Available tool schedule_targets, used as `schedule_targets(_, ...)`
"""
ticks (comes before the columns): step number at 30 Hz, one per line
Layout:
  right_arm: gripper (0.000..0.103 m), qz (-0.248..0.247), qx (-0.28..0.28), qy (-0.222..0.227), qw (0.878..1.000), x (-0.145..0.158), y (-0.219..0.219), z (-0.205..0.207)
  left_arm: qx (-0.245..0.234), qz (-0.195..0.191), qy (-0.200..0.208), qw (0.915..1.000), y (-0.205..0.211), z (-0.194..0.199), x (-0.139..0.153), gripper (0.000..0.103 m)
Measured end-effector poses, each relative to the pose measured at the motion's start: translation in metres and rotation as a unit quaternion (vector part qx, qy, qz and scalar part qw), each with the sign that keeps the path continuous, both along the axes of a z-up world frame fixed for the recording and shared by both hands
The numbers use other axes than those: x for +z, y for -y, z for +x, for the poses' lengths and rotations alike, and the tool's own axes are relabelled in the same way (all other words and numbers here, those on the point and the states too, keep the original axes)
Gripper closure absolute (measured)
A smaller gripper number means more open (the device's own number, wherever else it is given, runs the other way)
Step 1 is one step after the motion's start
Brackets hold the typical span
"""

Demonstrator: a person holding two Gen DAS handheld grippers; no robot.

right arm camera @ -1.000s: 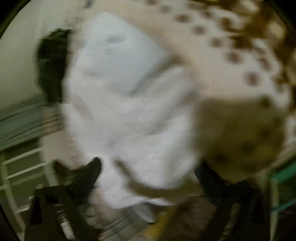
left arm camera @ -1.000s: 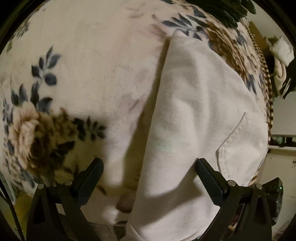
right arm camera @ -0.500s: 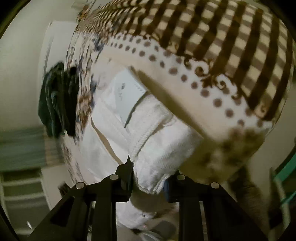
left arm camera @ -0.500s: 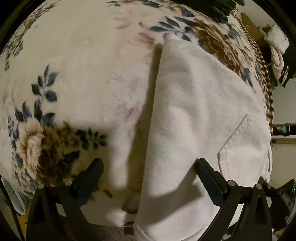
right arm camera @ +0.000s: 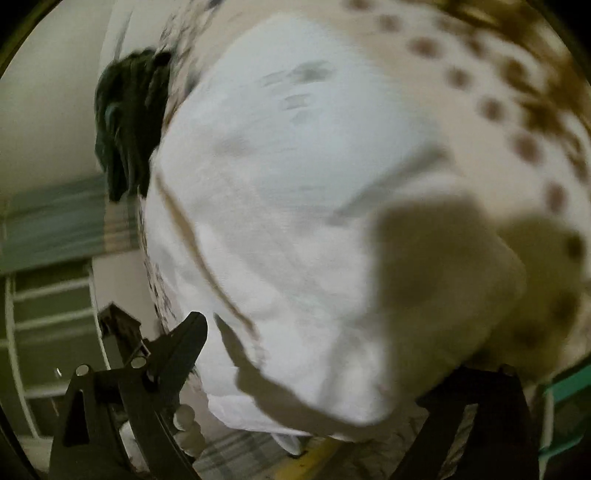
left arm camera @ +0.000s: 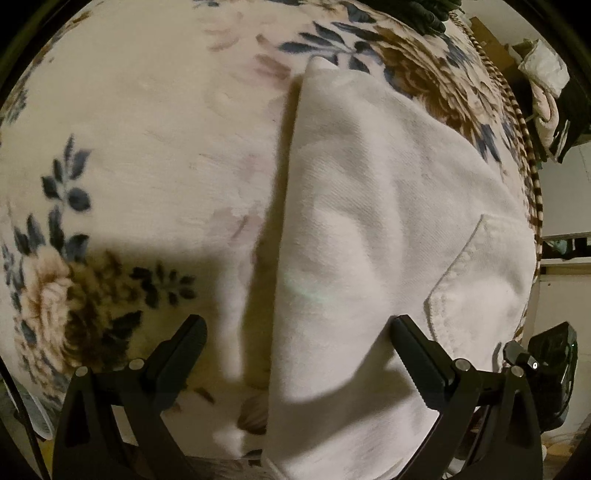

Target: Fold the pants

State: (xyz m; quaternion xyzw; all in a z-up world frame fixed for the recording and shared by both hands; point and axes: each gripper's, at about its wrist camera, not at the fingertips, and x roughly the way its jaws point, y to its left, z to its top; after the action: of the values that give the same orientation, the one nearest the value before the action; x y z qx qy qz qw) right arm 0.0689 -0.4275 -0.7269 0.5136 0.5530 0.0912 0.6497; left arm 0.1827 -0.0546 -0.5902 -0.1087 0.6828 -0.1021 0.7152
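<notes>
White pants lie folded on a cream floral blanket, a back pocket showing at the right. My left gripper is open just above the pants' near fold edge, holding nothing. In the blurred right wrist view the white pants fill the middle. My right gripper is open over them, its right finger mostly hidden in shadow.
A dark garment lies at the far end of the bed and shows in the left wrist view too. A brown dotted and striped blanket border runs along the bed edge. Clutter sits beyond the bed at right.
My right gripper was shut on a bunch of the pants half a second ago; now it is open and the fabric lies loose. The left gripper stays open and has shifted slightly.
</notes>
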Motion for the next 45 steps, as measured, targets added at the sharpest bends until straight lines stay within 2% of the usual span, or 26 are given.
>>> schedule_targets(1, 0.022, -0.019, 0.012, -0.002, 1.0, 0.004, -0.006, 0.004, 0.002, -0.004, -0.002, 1.0, 0.001, 0.001, -0.002, 0.0)
schedule_targets(2, 0.025, -0.031, 0.018, -0.004, 0.999, 0.002, -0.016, 0.014, 0.005, -0.008, -0.005, 0.9999, 0.002, 0.003, -0.005, 0.002)
schedule_targets(3, 0.035, -0.044, 0.018, -0.003, 0.999, 0.003, -0.019, 0.014, 0.007, -0.018, -0.008, 0.9998, 0.003, 0.005, -0.008, 0.002)
schedule_targets(4, 0.044, -0.048, 0.01, -0.008, 0.999, 0.004, -0.018, 0.011, 0.008, -0.025, -0.011, 0.9996, 0.006, 0.007, -0.01, 0.014)
schedule_targets(5, 0.048, -0.047, 0.002, -0.013, 0.999, 0.004, -0.017, 0.009, 0.005, -0.045, -0.015, 0.9989, 0.01, 0.009, -0.011, 0.051)
schedule_targets(6, 0.057, -0.051, -0.001, -0.014, 0.999, 0.009, -0.017, 0.007, -0.005, -0.064, -0.015, 0.9979, 0.016, 0.01, -0.007, 0.057)
schedule_targets(7, 0.063, -0.062, -0.001, -0.011, 0.998, 0.017, -0.018, 0.004, -0.023, -0.049, -0.001, 0.9985, 0.025, 0.009, 0.001, 0.065)
schedule_targets(8, 0.065, -0.072, 0.0, -0.007, 0.997, 0.025, -0.021, 0.002, -0.037, -0.041, 0.009, 0.9984, 0.031, 0.008, 0.008, 0.074)
schedule_targets(11, 0.07, -0.106, -0.001, 0.002, 0.994, 0.057, -0.03, 0.0, -0.048, -0.045, 0.023, 0.9976, 0.032, 0.006, 0.028, 0.083)
schedule_targets(19, 0.073, -0.146, -0.008, 0.038, 0.989, 0.157, -0.049, -0.006, -0.068, -0.066, 0.066, 0.9933, 0.02, 0.021, 0.109, 0.084)
schedule_targets(22, 0.073, -0.155, -0.016, 0.054, 0.986, 0.202, -0.06, 0.012, -0.073, -0.074, 0.074, 0.9918, 0.014, 0.039, 0.137, 0.084)
schedule_targets(26, 0.073, -0.159, -0.027, 0.085, 0.983, 0.255, -0.07, 0.052, -0.083, -0.067, 0.107, 0.9885, 0.012, 0.081, 0.182, 0.084)
schedule_targets(30, 0.073, -0.16, -0.023, 0.115, 0.98, 0.293, -0.077, 0.119, -0.077, -0.061, 0.133, 0.9862, 0.003, 0.139, 0.218, 0.084)
schedule_targets(35, 0.073, -0.148, -0.009, 0.141, 0.979, 0.312, -0.084, 0.239, -0.051, -0.056, 0.149, 0.9859, -0.007, 0.243, 0.231, 0.084)
schedule_targets(40, 0.073, -0.142, 0.003, 0.153, 0.978, 0.303, -0.094, 0.374, -0.022, -0.062, 0.151, 0.9864, -0.022, 0.352, 0.212, 0.084)
schedule_targets(45, 0.072, -0.146, 0.026, 0.148, 0.978, 0.27, -0.105, 0.482, -0.02, -0.053, 0.142, 0.9883, -0.033, 0.426, 0.175, 0.081)
